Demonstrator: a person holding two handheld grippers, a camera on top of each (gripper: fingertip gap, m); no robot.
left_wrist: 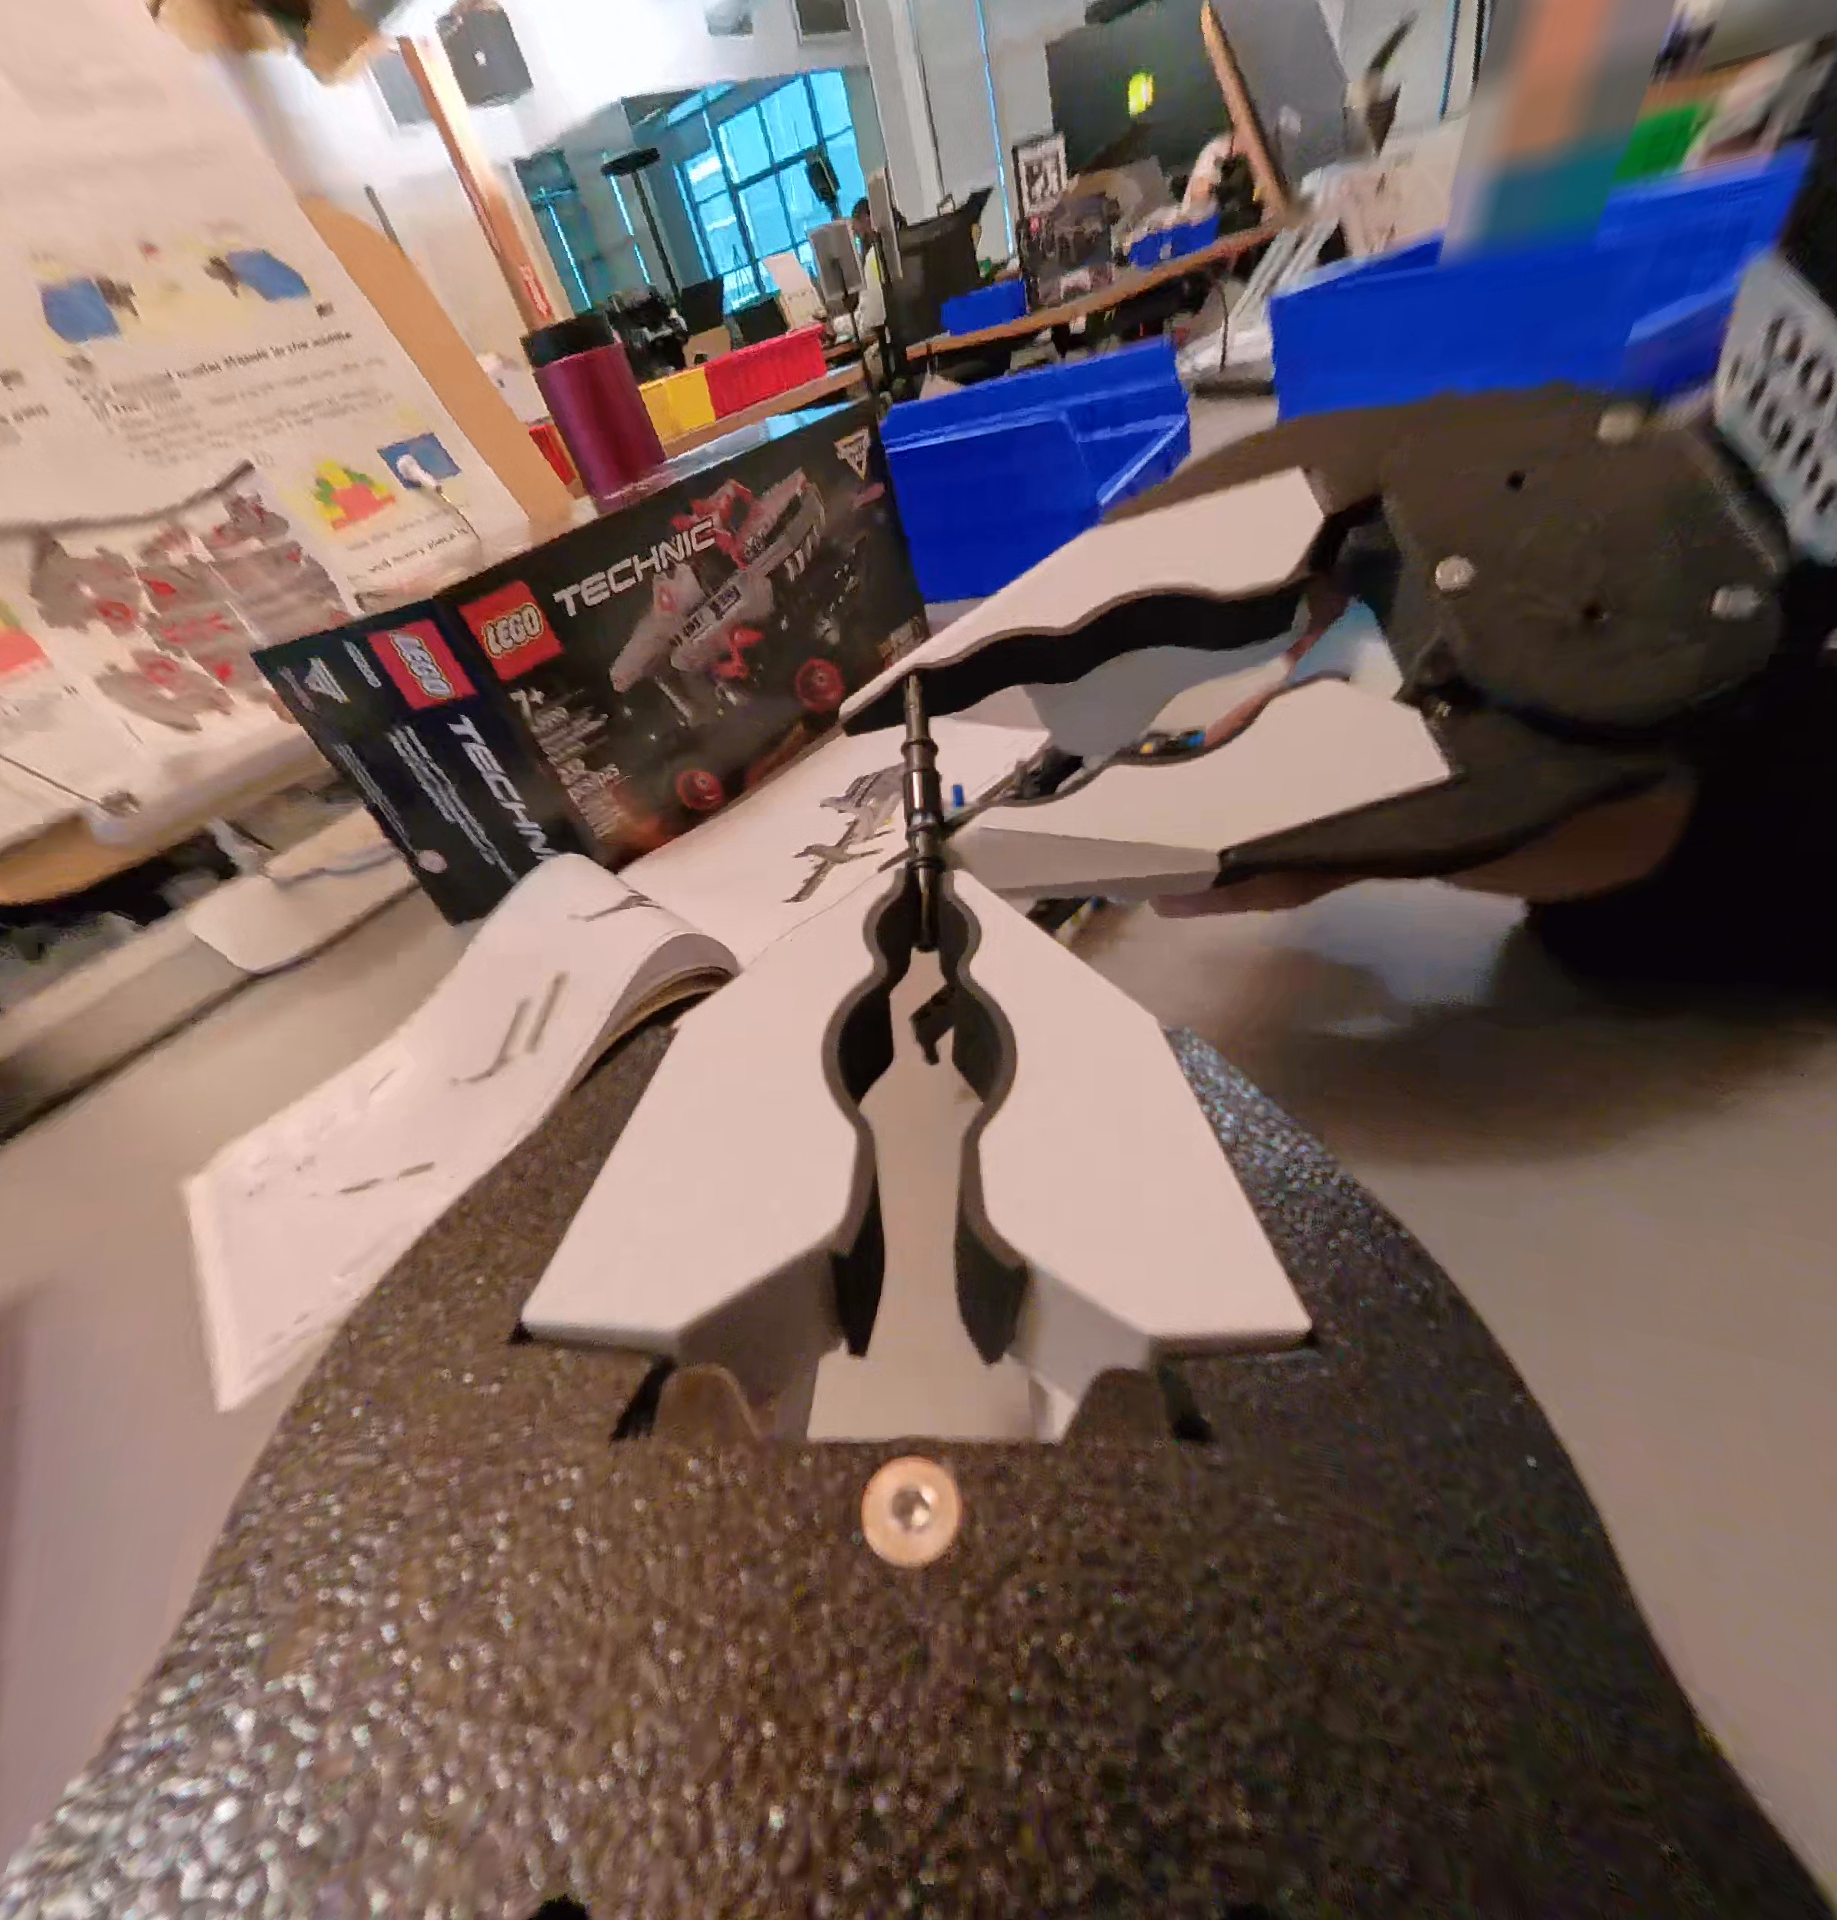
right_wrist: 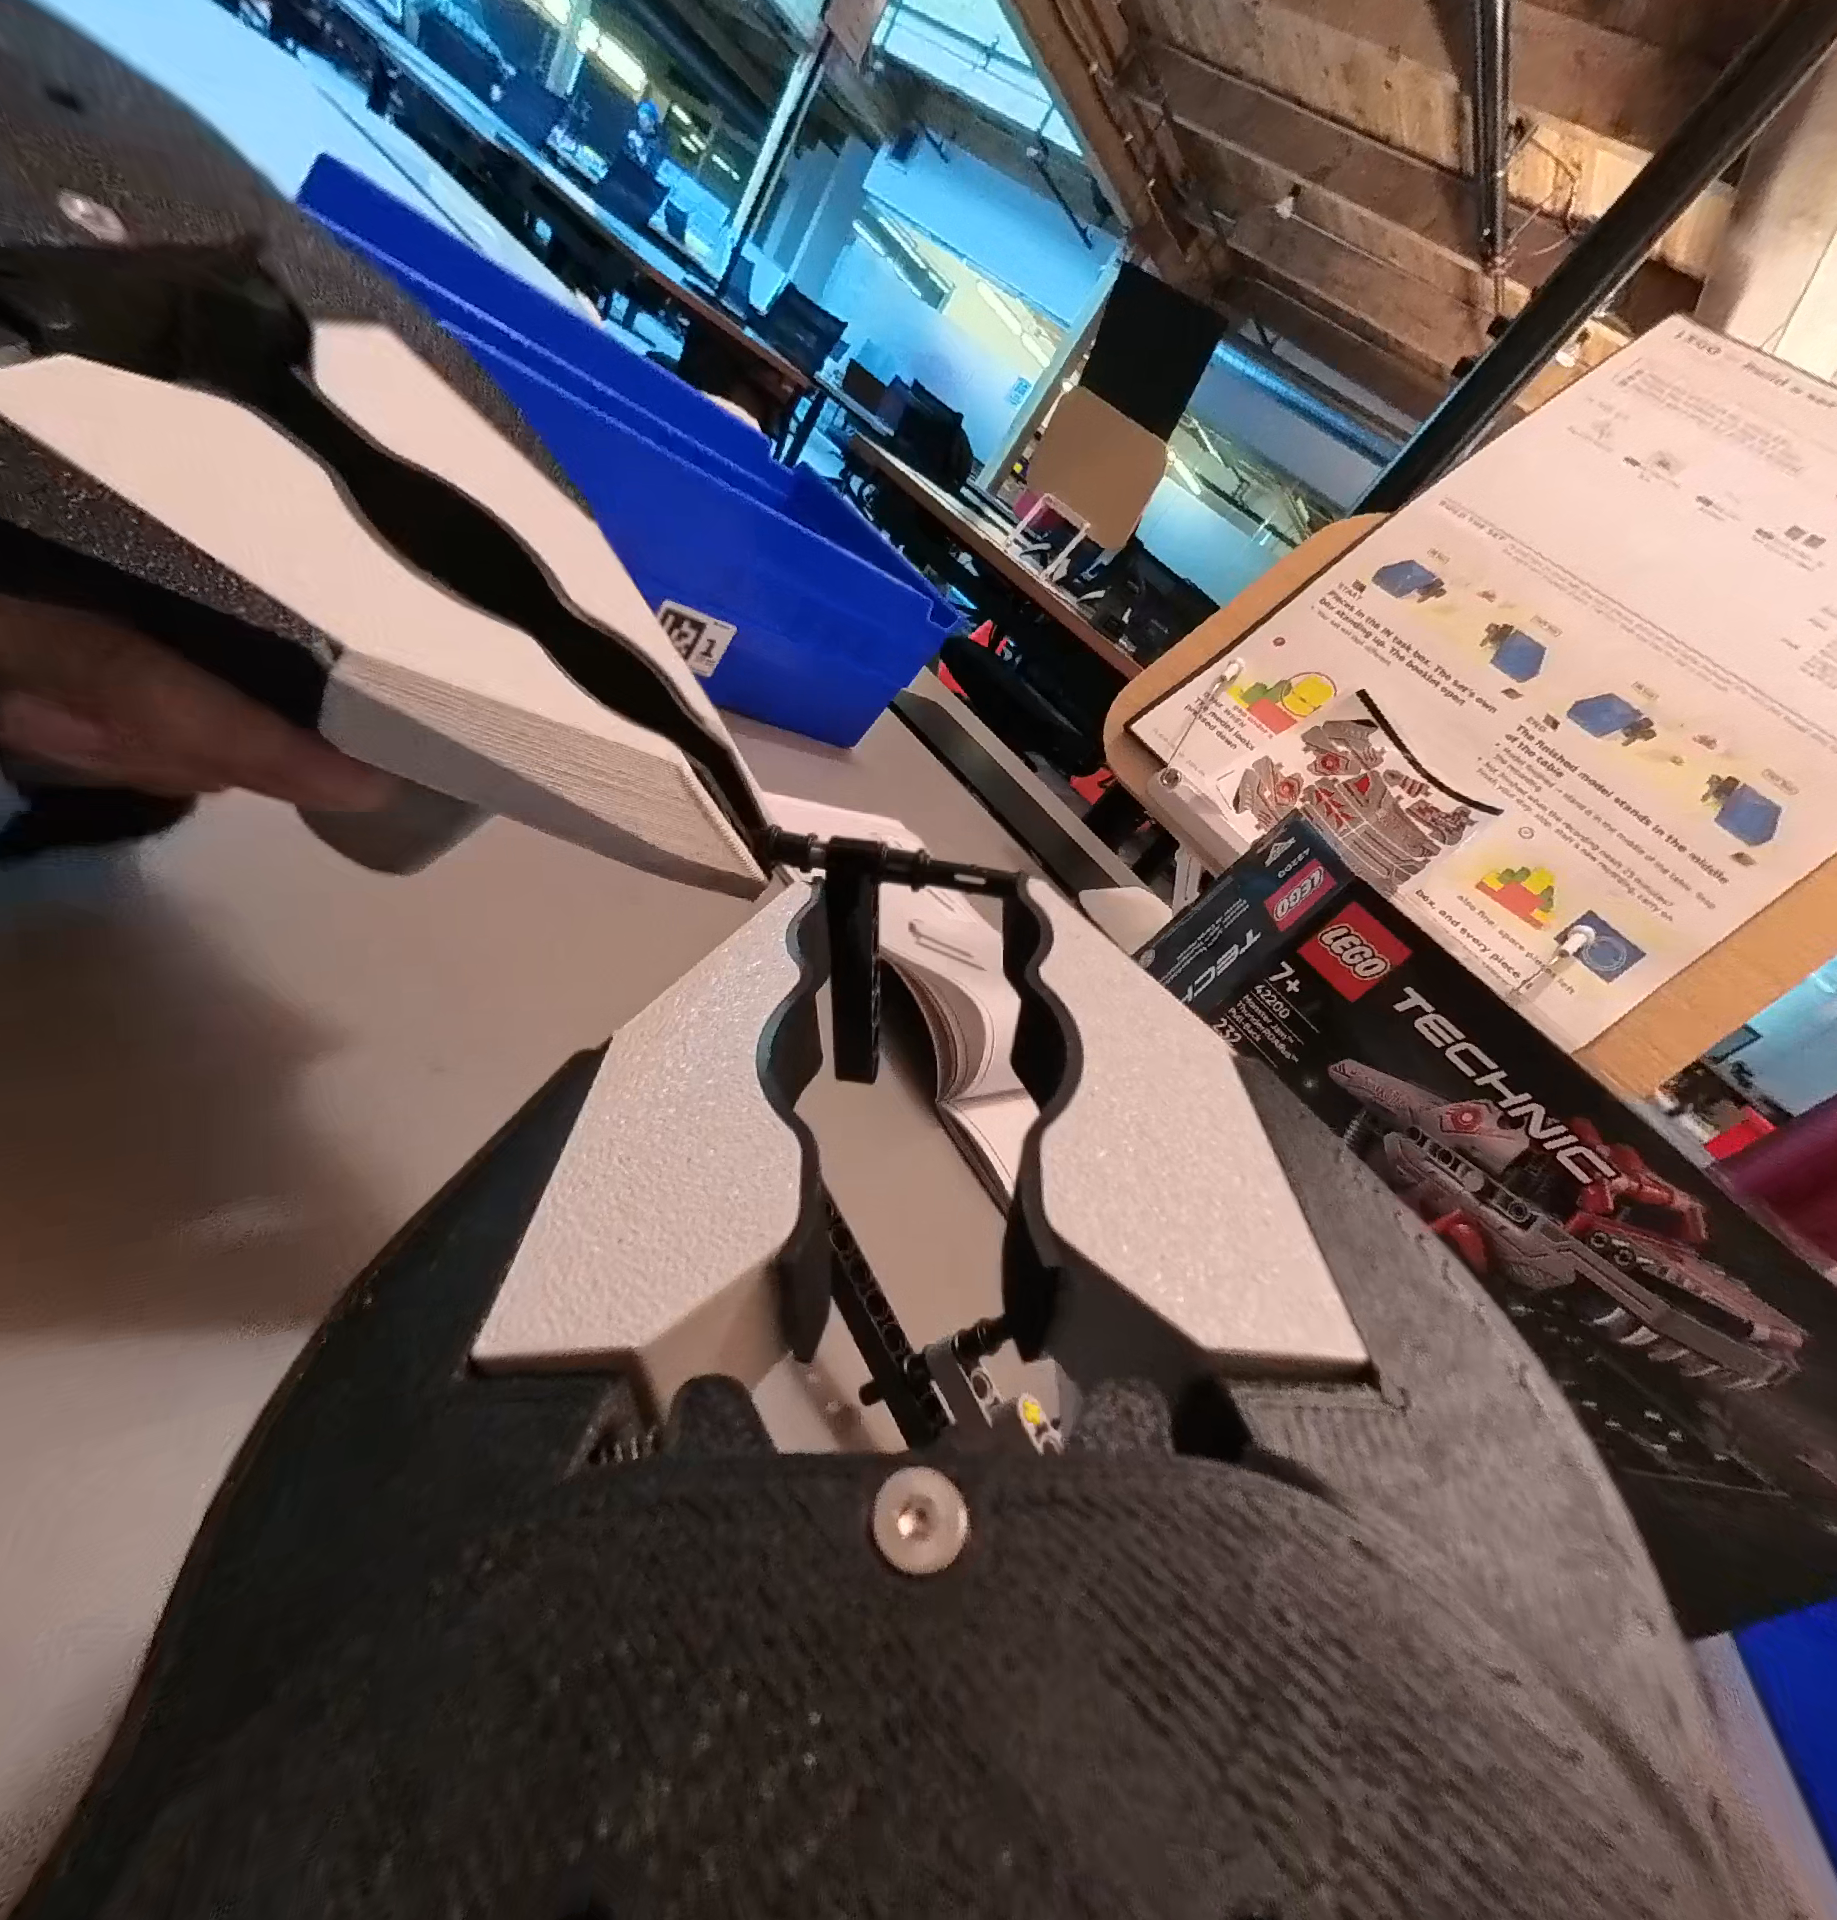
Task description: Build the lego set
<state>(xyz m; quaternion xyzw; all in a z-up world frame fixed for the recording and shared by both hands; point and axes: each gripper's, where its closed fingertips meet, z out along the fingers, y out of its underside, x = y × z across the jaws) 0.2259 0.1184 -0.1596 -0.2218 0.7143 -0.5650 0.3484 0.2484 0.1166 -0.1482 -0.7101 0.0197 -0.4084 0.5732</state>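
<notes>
Two grippers: left gripper (left_wrist: 919,940) and right gripper (right_wrist: 919,883). One black axle (right_wrist: 872,858), one black beam (right_wrist: 854,977) hanging on it. One set box (left_wrist: 623,675), one open instruction booklet (left_wrist: 457,1070), one maroon bottle (left_wrist: 597,416), one instruction poster (right_wrist: 1579,665). At least three blue bins (left_wrist: 1028,457).

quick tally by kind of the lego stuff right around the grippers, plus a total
black lego axle, between left gripper and right gripper: 1
short black lego beam hanging on the axle: 1
partly built black lego assembly on the table: 1
dark cardboard lego set box: 1
open white instruction booklet: 1
total: 5
</notes>
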